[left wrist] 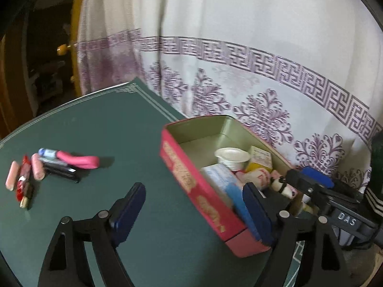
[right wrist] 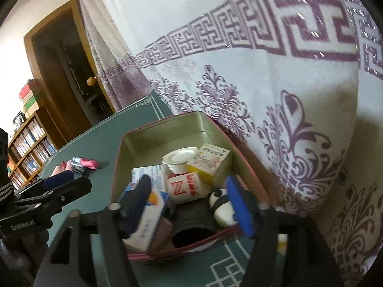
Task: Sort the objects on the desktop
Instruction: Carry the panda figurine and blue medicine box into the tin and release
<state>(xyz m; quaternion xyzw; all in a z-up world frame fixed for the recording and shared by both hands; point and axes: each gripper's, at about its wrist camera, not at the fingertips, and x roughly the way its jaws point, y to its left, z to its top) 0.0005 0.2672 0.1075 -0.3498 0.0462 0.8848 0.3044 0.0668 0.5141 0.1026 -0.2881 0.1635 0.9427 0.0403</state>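
Your right gripper (right wrist: 191, 205) hung open over the red tin (right wrist: 124, 143), drop apparently done; left gripper (left wrist: 194, 212) gaped empty too. Next up, I'd guess: those pens and sausages (left wrist: 38, 169).

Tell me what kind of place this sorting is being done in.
Most likely a room in a home, not a lab or shop. A patterned curtain hangs behind the green table, a full bookshelf stands by a wooden door, and a red tin holds household odds and ends.

"DAS" — right tool (left wrist: 308, 179); "Z" — carton (right wrist: 185, 187)
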